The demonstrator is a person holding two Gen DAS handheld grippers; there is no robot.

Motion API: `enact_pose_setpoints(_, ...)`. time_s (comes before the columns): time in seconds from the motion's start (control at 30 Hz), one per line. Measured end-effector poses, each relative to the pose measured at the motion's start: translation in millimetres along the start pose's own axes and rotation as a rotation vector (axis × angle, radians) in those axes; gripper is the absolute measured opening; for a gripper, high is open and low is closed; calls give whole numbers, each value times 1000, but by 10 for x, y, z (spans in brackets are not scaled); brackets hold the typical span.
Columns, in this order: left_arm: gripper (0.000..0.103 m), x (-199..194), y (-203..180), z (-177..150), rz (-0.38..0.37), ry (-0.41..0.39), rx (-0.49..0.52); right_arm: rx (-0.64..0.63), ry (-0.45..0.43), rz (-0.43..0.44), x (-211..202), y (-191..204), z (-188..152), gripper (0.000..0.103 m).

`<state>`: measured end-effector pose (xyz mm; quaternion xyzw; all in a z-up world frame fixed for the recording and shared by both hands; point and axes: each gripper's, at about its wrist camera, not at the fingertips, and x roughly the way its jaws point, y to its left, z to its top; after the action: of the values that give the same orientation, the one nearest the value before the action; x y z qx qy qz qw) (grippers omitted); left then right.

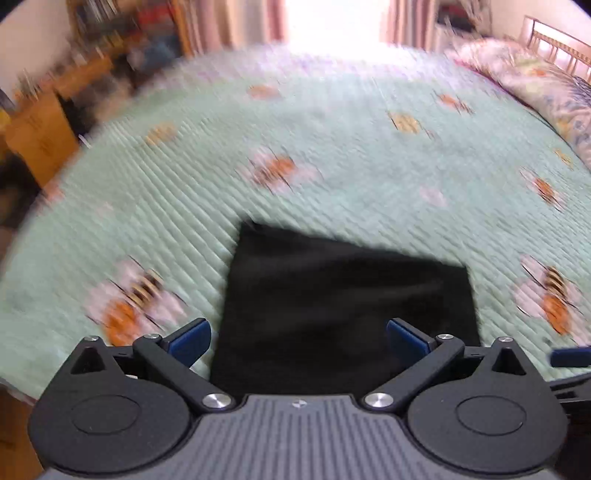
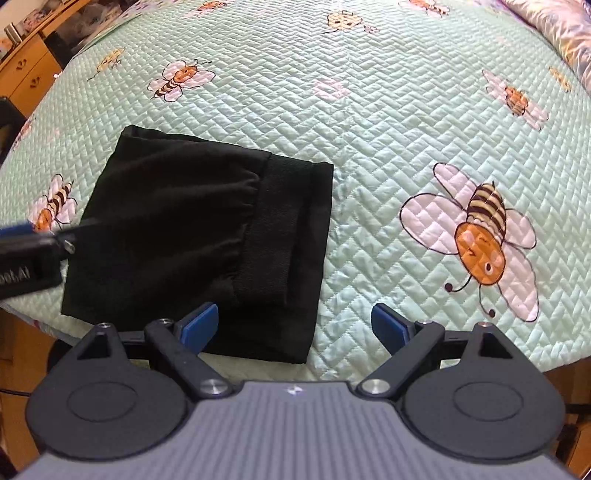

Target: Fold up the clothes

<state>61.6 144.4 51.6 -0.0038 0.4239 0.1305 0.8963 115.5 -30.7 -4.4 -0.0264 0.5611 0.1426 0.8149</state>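
A black garment (image 2: 199,236) lies folded into a compact rectangle on the mint-green bee-print quilt (image 2: 369,129), near the bed's front edge; its ribbed waistband faces right. In the blurred left wrist view the same black garment (image 1: 343,302) sits just ahead of my left gripper (image 1: 297,338), which is open and holds nothing. My right gripper (image 2: 294,328) is open too, hovering over the garment's lower right corner with nothing between its blue pads (image 2: 201,326). The left gripper's body (image 2: 29,254) shows at the left edge of the right wrist view.
Wooden drawers (image 2: 29,70) stand to the left of the bed. A floral pillow (image 1: 535,81) and a metal headboard (image 1: 557,40) lie at the far right. Curtains and a bright window (image 1: 332,22) are behind the bed. The quilt (image 1: 332,147) spreads wide beyond the garment.
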Motion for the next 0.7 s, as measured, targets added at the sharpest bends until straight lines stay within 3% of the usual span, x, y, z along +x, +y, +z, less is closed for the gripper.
enact_pose_setpoints(0.07,102,-211,-5,16,36,-113,7,22,-44,11,-66,-52,-2,90)
enact_pose_setpoints(0.17,102,-414,-62,28,74,-226,14,60,-240,20,-349,-115,-62,90)
enact_pose_setpoints(0.27,102,-367,-78,20,54,-201,1,65,-487,-52,-604,-113,-197,91)
enact_pose_setpoints(0.33,102,-301,-70,-3,41,-167,-4,87,-470,-33,-565,-154,-197,98)
enact_pose_setpoints(0.4,98,-235,-61,-26,28,-132,-10,153,-354,78,-401,-280,-144,98)
enact_pose_setpoints(0.47,96,-169,-53,-49,14,-97,-16,211,-305,144,-276,-387,-152,98)
enact_pose_setpoints(0.57,96,-69,-40,-83,-5,-45,-25,147,-351,62,-299,-312,-198,98)
enact_pose_setpoints(0.7,100,63,-24,-129,-32,24,-36,29,-495,-23,-478,-169,-241,98)
